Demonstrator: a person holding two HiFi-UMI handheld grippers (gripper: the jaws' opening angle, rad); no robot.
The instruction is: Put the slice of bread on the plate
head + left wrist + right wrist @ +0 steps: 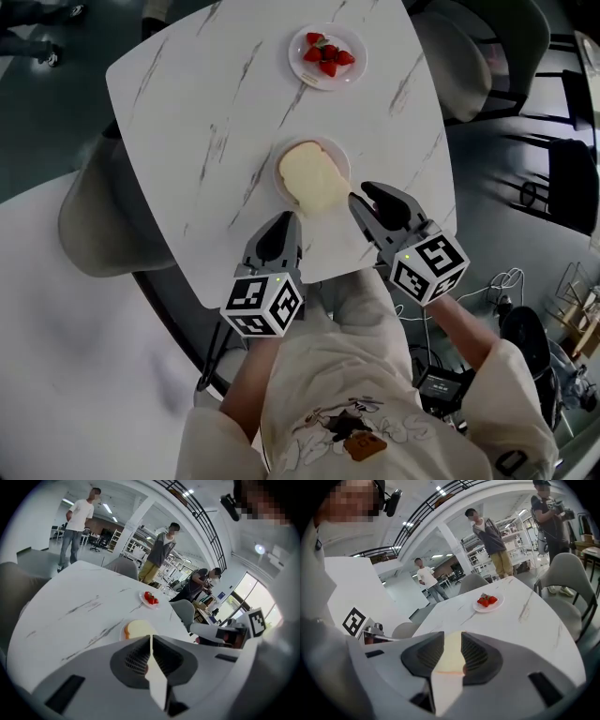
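Observation:
A pale slice of bread (312, 178) lies on a small white plate (325, 143) in the middle of the marble table (206, 122); its near end sticks out over the plate's rim. My right gripper (364, 197) hovers just right of that near end with its jaws apart and nothing gripped. In the right gripper view the bread (452, 654) shows through the gap of the right gripper (452, 641). My left gripper (281, 230) hangs near the table's front edge, short of the bread, jaws together and empty. The left gripper (150, 641) has the bread (139, 628) just beyond its tips.
A second plate with strawberries (327, 54) sits at the table's far side. Grey chairs (487, 56) stand around the table, one (103, 220) at the left. Several people (490, 531) stand farther off. The table's front edge (281, 291) is right under my grippers.

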